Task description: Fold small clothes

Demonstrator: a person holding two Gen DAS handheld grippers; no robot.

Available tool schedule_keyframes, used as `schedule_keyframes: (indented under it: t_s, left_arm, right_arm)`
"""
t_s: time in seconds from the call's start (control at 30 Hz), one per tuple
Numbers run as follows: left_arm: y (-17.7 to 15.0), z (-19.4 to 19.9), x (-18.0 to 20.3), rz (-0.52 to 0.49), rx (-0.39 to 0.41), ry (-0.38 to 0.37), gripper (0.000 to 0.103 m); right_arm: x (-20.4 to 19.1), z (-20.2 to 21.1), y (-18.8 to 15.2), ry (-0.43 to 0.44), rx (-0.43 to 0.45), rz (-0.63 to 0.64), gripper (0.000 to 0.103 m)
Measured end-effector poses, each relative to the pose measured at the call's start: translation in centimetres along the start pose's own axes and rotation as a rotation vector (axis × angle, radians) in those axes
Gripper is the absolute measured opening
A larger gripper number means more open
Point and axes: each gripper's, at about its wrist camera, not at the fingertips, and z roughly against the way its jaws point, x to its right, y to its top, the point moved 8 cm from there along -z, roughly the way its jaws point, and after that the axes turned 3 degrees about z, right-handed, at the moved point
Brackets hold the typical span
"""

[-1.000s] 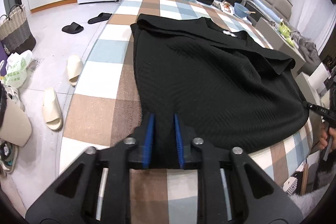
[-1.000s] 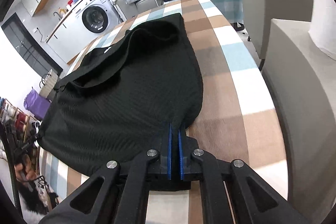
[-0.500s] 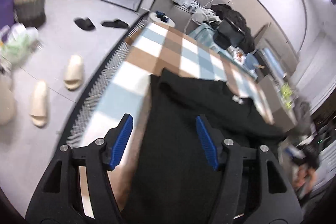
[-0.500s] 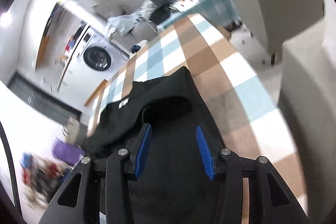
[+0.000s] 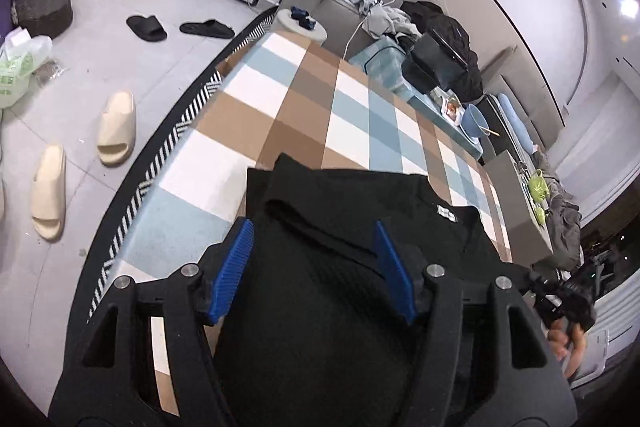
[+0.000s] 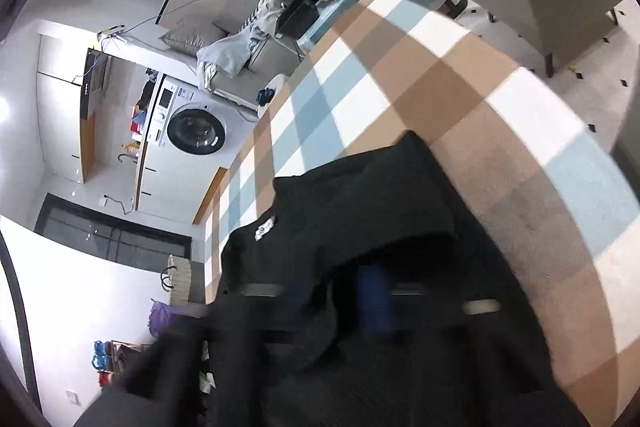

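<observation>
the black garment (image 5: 340, 267) lies on the checked worktop (image 5: 304, 115), already doubled over itself, its white neck label (image 5: 446, 213) facing up near the far fold. the step in hand looks like taking a fresh hold to make the next fold, and it would go best if each tool bites only the top layer at an edge and lifts it clear before carrying it across, so the lower layer is not dragged out of square.

the left gripper (image 5: 314, 269) hangs over the cloth, angled steeply down, its blue pads (image 5: 236, 269) spread well apart with nothing pinched between them; the fabric shows through the gap but sits below. the right gripper (image 6: 372, 297) is badly smeared by motion in its own view. its jaws have just been closing and now stand pressed together. dark cloth crowds all round them, yet whether any of it is caught there i cannot tell. that view is rolled hard to one side, so the wrist seems twisted over. from the left wrist, a hand (image 5: 568, 339) shows at the right edge, gripping the other tool's handle just beyond the garment.
</observation>
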Motion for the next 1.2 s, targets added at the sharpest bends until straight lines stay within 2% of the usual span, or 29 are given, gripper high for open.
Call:
schedule_keyframes:
  t_s: [0.03,0.13,0.2,0.27,0.33,0.4,0.47,0.7,0.73,0.77,0.8,0.87,0.93,1.03,1.1,1.2]
  left_arm:
    - [0.1,0.3,0.0,-0.006,0.009,0.003,0.060]
    - [0.8,0.6,0.2,-0.030,0.037,0.012,0.059]
    - [1.1,0.7,0.2,-0.026,0.040,0.007,0.059]
    - [1.3,0.6,0.2,-0.026,0.039,0.004,0.060]
    - [1.2,0.5,0.0,-0.032,0.034,0.007,0.060]
    - [0.9,-0.1,-0.1,-0.041,0.009,0.008,0.060]
    - [0.5,-1.2,0.0,-0.052,-0.033,0.014,0.060]
    - [0.7,-6.8,0.7,-0.062,-0.134,0.049,0.058]
    - [0.8,-7.7,0.7,-0.052,-0.150,0.057,0.043]
    - [0.9,-8.3,0.9,-0.036,-0.155,0.044,0.015]
    - [1.1,-8.6,1.1,-0.023,-0.160,0.018,0.000]
    - [1.9,-8.1,1.8,-0.001,-0.130,-0.047,0.000]
    - [3.3,-7.2,2.5,-0.010,-0.084,-0.078,0.001]
    - [5.6,-6.0,2.6,0.039,-0.039,-0.121,0.001]
    - [6.8,-6.1,1.9,0.092,-0.033,-0.133,0.001]
    - [7.6,-7.3,0.7,0.140,-0.046,-0.107,0.001]
  right_arm:
    - [-0.7,-0.1,0.4,0.018,0.005,0.011,0.007]
    - [-3.6,0.5,3.2,0.090,0.094,0.065,0.006]
    - [-3.6,-0.3,5.6,0.061,0.127,0.029,0.011]
    - [-2.1,-1.7,6.9,0.000,0.109,-0.047,0.013]
    - [-1.2,-2.4,6.9,-0.047,0.086,-0.047,0.014]
    - [-0.6,-2.1,6.2,-0.071,0.078,-0.027,0.027]
    - [-0.3,-1.5,5.4,-0.088,0.062,-0.004,0.036]
    - [-0.8,0.3,3.3,-0.145,0.033,0.148,0.045]
    - [-1.0,0.4,2.9,-0.148,0.027,0.171,0.045]
    - [-1.2,0.3,2.6,-0.147,0.023,0.191,0.045]
    - [-1.2,0.3,2.4,-0.150,0.021,0.201,0.045]
    - [-1.0,0.4,2.1,-0.171,0.022,0.209,0.045]
    - [-0.6,0.7,2.1,-0.191,0.025,0.209,0.045]
    - [-0.4,0.7,2.5,-0.201,0.034,0.225,0.045]
    - [-0.1,0.4,3.0,-0.214,0.041,0.228,0.045]
    - [1.1,0.0,3.7,-0.329,0.069,0.252,0.045]
